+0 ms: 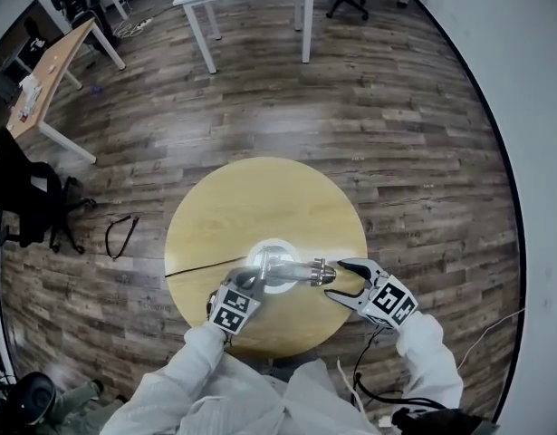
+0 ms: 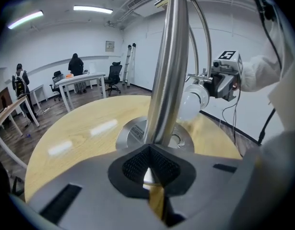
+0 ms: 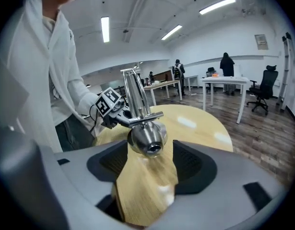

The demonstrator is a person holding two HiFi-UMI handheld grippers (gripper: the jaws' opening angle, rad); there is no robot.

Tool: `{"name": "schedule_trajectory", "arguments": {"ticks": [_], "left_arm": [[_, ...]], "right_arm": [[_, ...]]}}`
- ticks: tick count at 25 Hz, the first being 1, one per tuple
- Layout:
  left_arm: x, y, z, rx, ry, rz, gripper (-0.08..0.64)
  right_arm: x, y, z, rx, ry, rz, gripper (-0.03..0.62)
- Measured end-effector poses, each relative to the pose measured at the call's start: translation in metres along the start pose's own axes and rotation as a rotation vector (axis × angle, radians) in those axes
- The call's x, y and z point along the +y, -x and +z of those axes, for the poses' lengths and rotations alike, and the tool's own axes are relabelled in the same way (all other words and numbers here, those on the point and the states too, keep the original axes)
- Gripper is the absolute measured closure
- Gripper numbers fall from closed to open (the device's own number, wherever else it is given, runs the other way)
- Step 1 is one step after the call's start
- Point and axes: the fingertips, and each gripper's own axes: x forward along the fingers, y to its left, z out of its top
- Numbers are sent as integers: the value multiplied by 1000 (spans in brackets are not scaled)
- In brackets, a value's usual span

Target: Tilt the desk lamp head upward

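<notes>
Lamp head (image 3: 147,135): it is the polished, rounded shell in the lower centre of the right gripper view, hanging off the lamp pole (image 2: 169,71) above the round table (image 1: 251,207).
Right gripper (image 1: 343,279): I see its jaws spread wide. The head sits between and just ahead of them, and neither pad touches it.
Left gripper (image 2: 149,169): its jaws are narrow, nearly together, and nosed up against the foot of the pole just above the lamp base (image 1: 273,263). I judge this a brace, not a grip.
Risk, slip: the shell is smooth and curved. If I close off-centre, I expect the pads to skate off it rather than seat.
Risk, tipping: pushing the head upward levers on a tall pole. With only a nudge at the foot, the base could lift or slide across the table.
Risk, wrong pivot: if the hinge is stiff, the whole arm may swing instead of the head tilting.
Cord (image 1: 201,265): the dark line towards the table's left edge could drag if the base shifts.
</notes>
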Motion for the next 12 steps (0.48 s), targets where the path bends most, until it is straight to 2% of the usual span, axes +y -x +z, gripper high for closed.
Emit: {"name": "schedule_trajectory", "arguments": {"ticks": [7, 12], "left_arm": [[1, -6, 3, 38, 21, -41, 561], [5, -10, 2, 77, 16, -74, 561]], "right_arm": [[0, -39, 1, -33, 20, 129, 314], [-2, -45, 4, -99, -35, 150, 314]]}}
